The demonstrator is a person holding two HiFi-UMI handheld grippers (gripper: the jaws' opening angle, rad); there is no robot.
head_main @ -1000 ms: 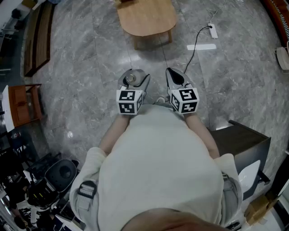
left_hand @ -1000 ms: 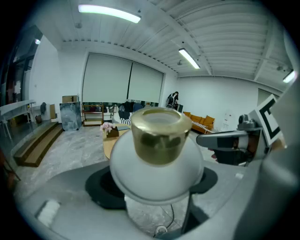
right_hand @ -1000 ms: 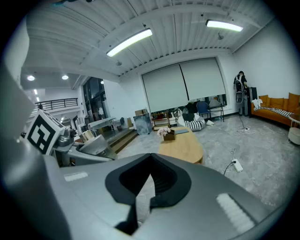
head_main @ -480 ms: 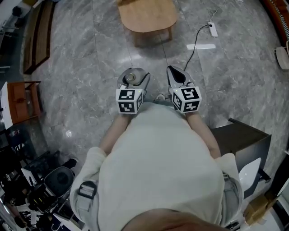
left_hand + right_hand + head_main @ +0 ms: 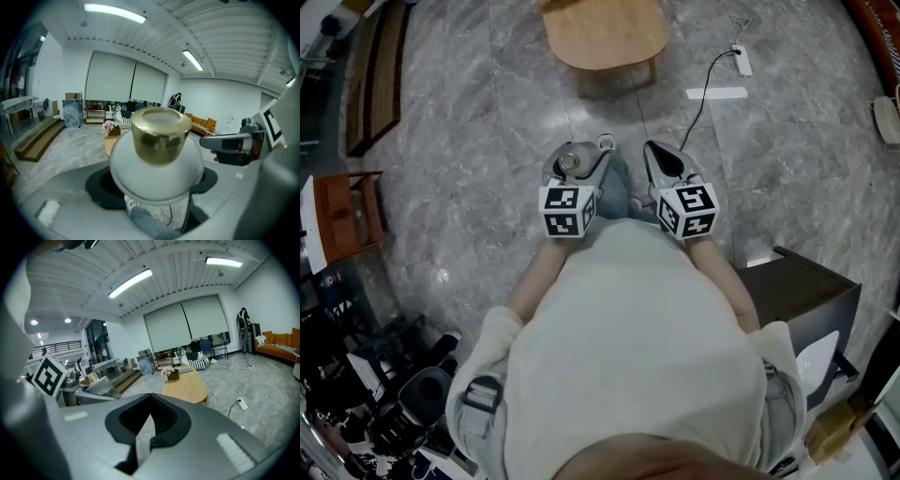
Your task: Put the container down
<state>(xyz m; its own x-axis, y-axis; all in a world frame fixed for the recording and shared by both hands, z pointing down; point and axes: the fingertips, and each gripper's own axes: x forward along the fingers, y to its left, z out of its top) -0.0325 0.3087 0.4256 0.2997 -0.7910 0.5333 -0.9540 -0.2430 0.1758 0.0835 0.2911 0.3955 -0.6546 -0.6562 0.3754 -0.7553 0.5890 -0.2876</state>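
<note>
My left gripper (image 5: pixel 575 166) is shut on a white rounded container (image 5: pixel 157 176) with a gold cap (image 5: pixel 161 135), held upright above the floor at waist height. From the head view its cap (image 5: pixel 570 162) shows between the jaws. In the left gripper view the gripper (image 5: pixel 157 187) clasps the container's wide body from both sides. My right gripper (image 5: pixel 663 159) hangs level beside it, shut with nothing in it; in its own view the gripper (image 5: pixel 144 430) has its black pads nearly meeting. The left gripper with the container (image 5: pixel 99 386) shows at that view's left.
A low oval wooden table (image 5: pixel 605 33) stands ahead on the grey marble floor, with a flower box (image 5: pixel 173 374) on it. A white power strip (image 5: pixel 742 63) and cable lie to the right. A dark cabinet (image 5: pixel 806 295) is at my right, wooden benches (image 5: pixel 380 75) at the left.
A jeans leg and shoe have swung forward between the two grippers. Both grippers hold their places and grips.
</note>
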